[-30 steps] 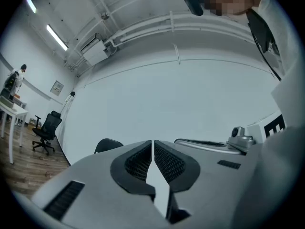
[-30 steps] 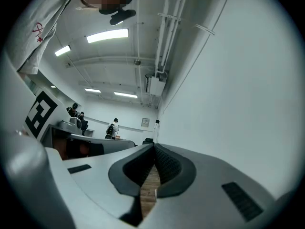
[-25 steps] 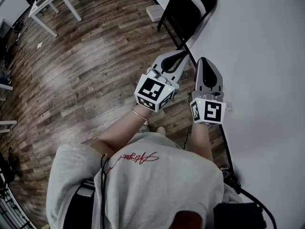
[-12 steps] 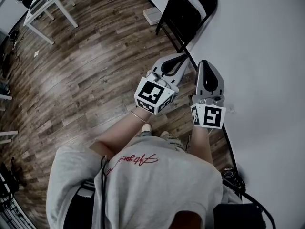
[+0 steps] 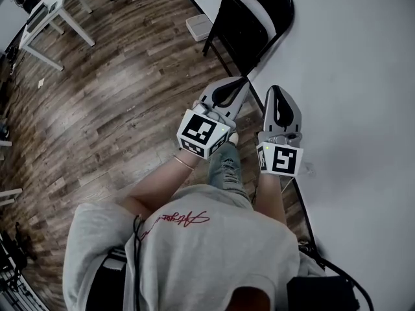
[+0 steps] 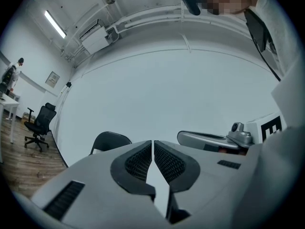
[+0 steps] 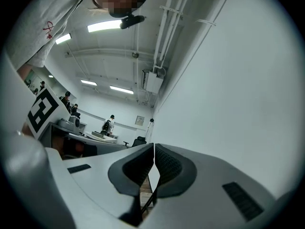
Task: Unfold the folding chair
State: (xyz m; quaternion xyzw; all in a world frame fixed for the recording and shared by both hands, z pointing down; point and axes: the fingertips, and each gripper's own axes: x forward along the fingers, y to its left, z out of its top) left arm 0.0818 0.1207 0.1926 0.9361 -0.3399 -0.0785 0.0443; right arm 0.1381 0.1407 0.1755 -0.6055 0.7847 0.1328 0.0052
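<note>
The black folding chair [image 5: 249,24] leans folded against the white wall, at the top middle of the head view. Both grippers are held out toward it, side by side, a short way from its lower legs. My left gripper [image 5: 241,81] is shut with nothing in it. My right gripper [image 5: 277,91] is also shut and empty. In the left gripper view the shut left gripper [image 6: 153,144] points at the wall, with the chair's rounded back [image 6: 110,140] low at the left and the right gripper [image 6: 209,140] beside it. The right gripper [image 7: 154,149] shows pads together.
The white wall [image 5: 363,76] runs along the right. A white box [image 5: 198,26] lies on the wood floor left of the chair. A white table [image 5: 55,5] stands far left. A black cable [image 5: 337,264] runs along the wall behind me. People stand far off [image 7: 108,124].
The person has stepped toward the chair, a knee now showing under the grippers. Both grippers have moved closer to the chair. Their jaws stay shut.
</note>
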